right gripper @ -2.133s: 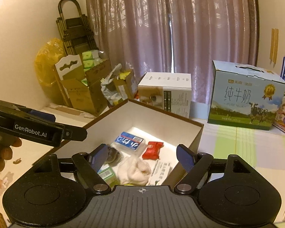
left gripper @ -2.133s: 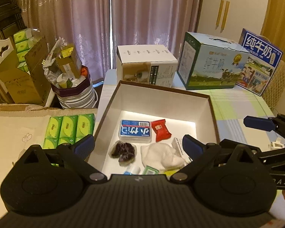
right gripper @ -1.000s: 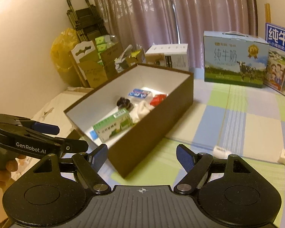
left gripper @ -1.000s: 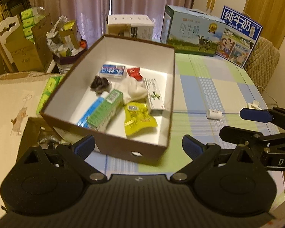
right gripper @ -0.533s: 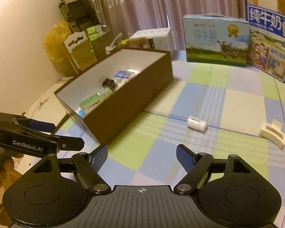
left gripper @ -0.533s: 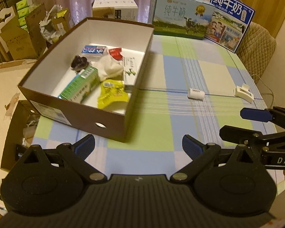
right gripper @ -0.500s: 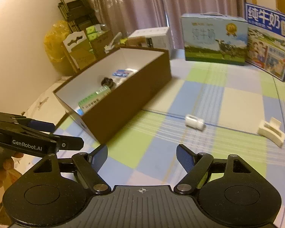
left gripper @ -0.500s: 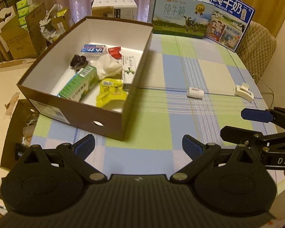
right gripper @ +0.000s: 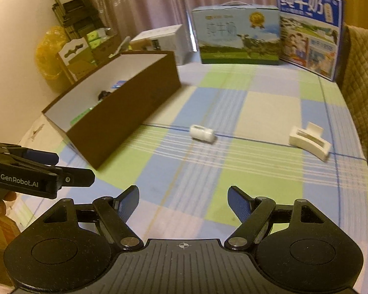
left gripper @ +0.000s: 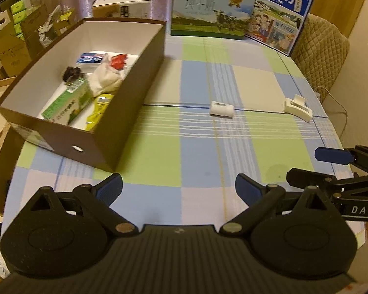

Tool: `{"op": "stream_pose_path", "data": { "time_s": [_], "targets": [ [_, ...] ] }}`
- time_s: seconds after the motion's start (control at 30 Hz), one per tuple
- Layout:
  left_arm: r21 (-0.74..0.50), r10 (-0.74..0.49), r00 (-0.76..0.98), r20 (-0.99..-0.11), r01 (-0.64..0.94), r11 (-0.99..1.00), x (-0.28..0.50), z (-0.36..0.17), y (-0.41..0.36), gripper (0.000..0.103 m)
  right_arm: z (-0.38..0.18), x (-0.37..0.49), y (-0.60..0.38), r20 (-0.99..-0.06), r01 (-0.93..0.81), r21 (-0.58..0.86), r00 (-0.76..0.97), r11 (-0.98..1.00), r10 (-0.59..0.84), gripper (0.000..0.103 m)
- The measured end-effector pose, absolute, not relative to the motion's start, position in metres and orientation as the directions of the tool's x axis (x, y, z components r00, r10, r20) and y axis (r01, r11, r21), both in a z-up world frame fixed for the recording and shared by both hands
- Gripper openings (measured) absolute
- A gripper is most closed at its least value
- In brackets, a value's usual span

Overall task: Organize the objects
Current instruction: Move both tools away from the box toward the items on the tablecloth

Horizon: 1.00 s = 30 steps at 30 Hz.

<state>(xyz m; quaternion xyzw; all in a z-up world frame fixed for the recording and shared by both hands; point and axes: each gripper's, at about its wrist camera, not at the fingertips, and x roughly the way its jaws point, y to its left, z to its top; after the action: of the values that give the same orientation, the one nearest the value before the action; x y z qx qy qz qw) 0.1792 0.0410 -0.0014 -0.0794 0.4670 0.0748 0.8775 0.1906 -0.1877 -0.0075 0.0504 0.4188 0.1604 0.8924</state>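
Note:
A brown box (left gripper: 132, 112) with a white inside stands at the table's left and holds several small items: a green carton (left gripper: 68, 103), a yellow packet (left gripper: 99, 110), a white cloth (left gripper: 105, 80). The box also shows in the right wrist view (right gripper: 125, 112). A small white bottle (left gripper: 222, 109) (right gripper: 202, 133) lies on the checked cloth. A white hair clip (left gripper: 297, 107) (right gripper: 309, 142) lies to its right. My left gripper (left gripper: 179, 189) is open and empty, above the table's near edge. My right gripper (right gripper: 184, 203) is open and empty too.
Two milk cartons (left gripper: 211, 14) (left gripper: 279, 12) and a white box (left gripper: 122, 3) stand at the table's far edge. A quilted chair (left gripper: 321, 49) is at the right. Cardboard boxes and clutter (left gripper: 14, 36) crowd the left side.
Both grippers have pulled back from over the box toward the table's near edge and turned right. The white bottle and hair clip have come into view. Both stay open.

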Motion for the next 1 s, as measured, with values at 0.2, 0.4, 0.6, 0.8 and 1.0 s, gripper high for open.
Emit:
{"op": "stream_pose_path", "data": {
  "time_s": [0.2, 0.4, 0.6, 0.8, 1.0],
  "targets": [
    [-0.080, 0.019, 0.549, -0.836, -0.156, 0.985, 0.190, -0.008, 0.019, 0.097, -0.014, 0.187, -0.208, -0.747, -0.186, 0.216, 0.600, 0.959, 0.285, 0.076],
    [-0.091, -0.010, 0.546, -0.838, -0.121, 0.989, 0.205, -0.019, 0.000, 0.097, -0.021, 0.186, -0.232, -0.755, -0.091, 0.216, 0.616, 0.972, 0.225, 0.076],
    [-0.084, -0.019, 0.563, -0.826, -0.091, 0.992, 0.229, -0.030, -0.012, 0.097, -0.025, 0.190, -0.260, -0.749, -0.005, 0.196, 0.645, 0.981, 0.153, 0.076],
    [-0.053, -0.008, 0.572, -0.820, -0.062, 0.997, 0.263, -0.042, -0.020, 0.092, -0.031, 0.200, -0.284, -0.756, 0.058, 0.180, 0.647, 0.982, 0.100, 0.076],
    [-0.018, 0.014, 0.565, -0.825, -0.051, 0.999, 0.302, -0.060, -0.019, 0.090, -0.039, 0.208, -0.300, -0.768, 0.102, 0.180, 0.636, 0.978, 0.075, 0.076]
  ]
}}
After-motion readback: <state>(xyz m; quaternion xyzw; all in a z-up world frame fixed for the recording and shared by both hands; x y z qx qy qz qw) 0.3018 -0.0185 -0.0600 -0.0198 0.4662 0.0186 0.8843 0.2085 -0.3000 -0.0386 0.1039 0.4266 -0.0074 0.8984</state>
